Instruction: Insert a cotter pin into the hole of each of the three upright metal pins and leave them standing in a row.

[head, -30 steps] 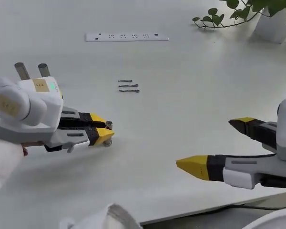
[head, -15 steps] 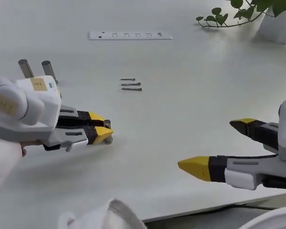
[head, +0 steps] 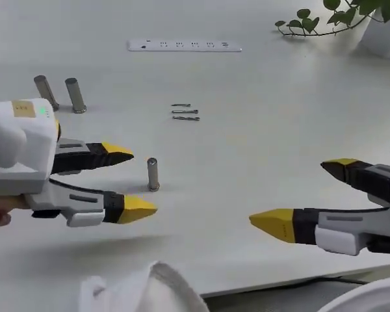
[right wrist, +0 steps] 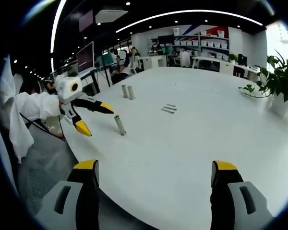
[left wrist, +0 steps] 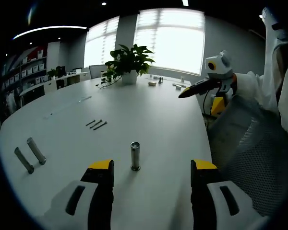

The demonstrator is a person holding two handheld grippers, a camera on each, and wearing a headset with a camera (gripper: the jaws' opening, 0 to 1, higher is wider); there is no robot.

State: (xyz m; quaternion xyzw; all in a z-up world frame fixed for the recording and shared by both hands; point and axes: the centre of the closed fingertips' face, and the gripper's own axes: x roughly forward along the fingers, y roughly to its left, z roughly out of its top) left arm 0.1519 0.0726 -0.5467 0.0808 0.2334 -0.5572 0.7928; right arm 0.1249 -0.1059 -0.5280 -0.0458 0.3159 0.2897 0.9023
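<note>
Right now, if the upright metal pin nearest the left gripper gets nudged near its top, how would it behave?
The metal pin stands tall and narrow on a small base, so it would probably tip. Once down, its round body would likely roll on the smooth table. It looks solid and rigid, perhaps slippery for the open left gripper.

The left gripper (head: 138, 181) and right gripper (head: 290, 194) are white-grey with black, yellow-tipped jaws; the sleeve (right wrist: 19, 115) is white.

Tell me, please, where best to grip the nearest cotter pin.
Probably near one end, from above, with the jaws across its length: the cotter pin lies flat on the table, thin and long, and its other end should stay free for inserting.
</note>
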